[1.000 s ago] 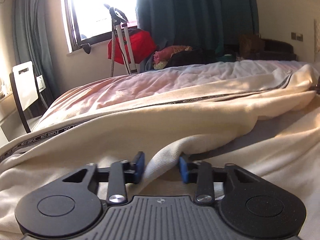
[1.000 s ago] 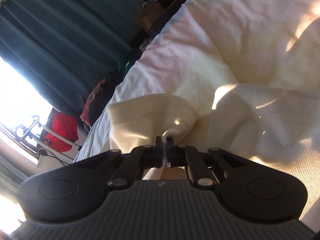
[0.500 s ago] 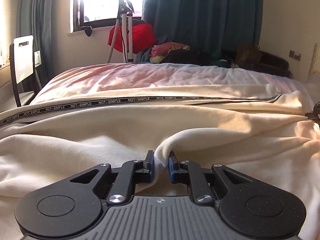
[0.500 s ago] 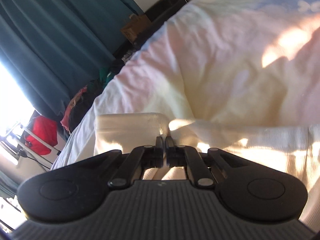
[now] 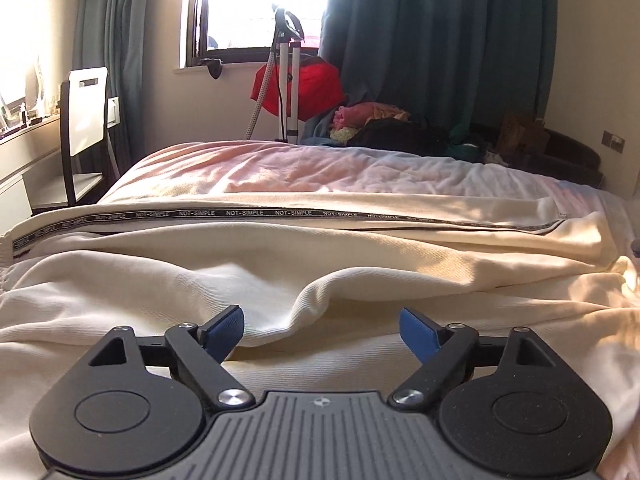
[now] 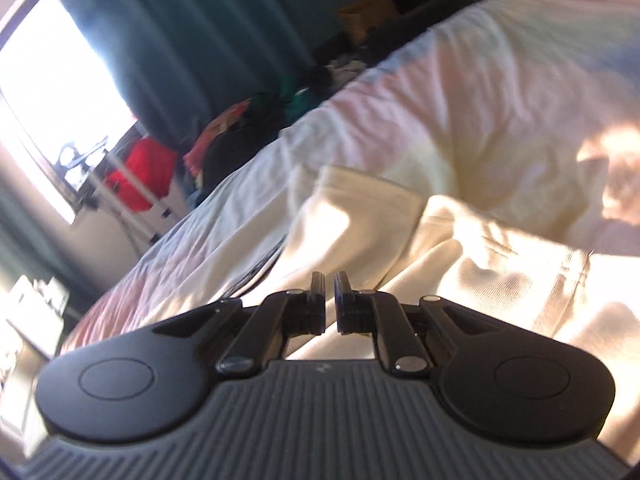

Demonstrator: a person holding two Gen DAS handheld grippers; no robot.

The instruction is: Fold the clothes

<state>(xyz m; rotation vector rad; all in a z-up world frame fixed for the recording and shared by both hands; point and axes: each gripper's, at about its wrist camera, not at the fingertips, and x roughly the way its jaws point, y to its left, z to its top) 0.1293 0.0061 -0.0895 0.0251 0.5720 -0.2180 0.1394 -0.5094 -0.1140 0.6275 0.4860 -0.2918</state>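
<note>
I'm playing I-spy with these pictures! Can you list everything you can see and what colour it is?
garment: 1, cream, spread over the bed, black lettered tape along it
bed: 1, pinkish-white sheet, under the garment
curtains: dark teal, by the window
window: 1, bright, far wall
bag: 1, red, under the window
clothes pile: 1, pink and black, beyond the bed
chair: 1, white and black, left
left gripper: black, blue pads, opening, clear of the fold between them
right gripper: black, nearly shut, nothing visibly pinched
</note>
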